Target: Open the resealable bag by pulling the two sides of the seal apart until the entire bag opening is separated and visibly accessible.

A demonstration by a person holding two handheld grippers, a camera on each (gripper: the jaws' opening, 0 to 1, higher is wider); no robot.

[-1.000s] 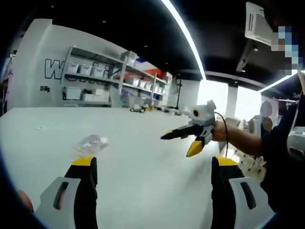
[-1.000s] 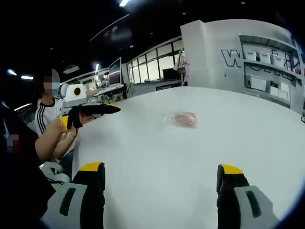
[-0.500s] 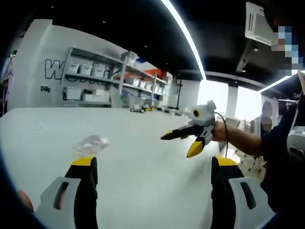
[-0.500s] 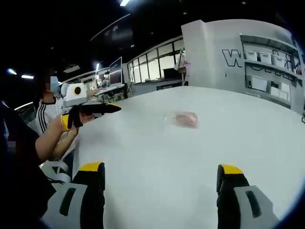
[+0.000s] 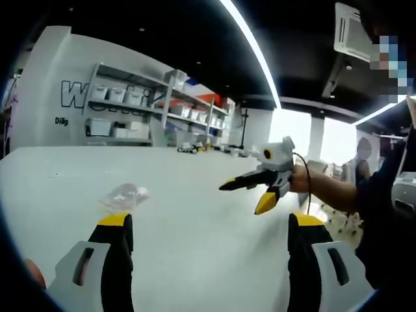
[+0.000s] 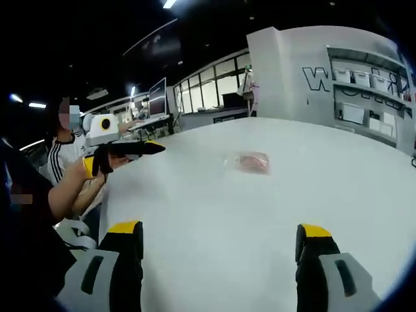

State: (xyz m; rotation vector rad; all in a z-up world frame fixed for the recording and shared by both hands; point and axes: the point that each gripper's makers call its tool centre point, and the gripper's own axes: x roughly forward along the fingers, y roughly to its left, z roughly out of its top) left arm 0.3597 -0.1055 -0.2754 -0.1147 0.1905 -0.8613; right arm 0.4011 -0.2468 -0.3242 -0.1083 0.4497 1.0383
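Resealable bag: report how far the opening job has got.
Done: nothing visible. The resealable bag lies alone on the white table, and whether its seal is shut cannot be made out. In hand: neither gripper touches it. The left gripper and right gripper both hover with jaws wide apart, clear of the bag. Left: reach the bag, grip both sides of the seal, and pull the whole opening apart.

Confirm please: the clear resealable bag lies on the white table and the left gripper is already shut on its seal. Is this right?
Not quite. In the left gripper view the left gripper is open, jaws apart, and clear of the resealable bag, which does lie untouched on the white table.
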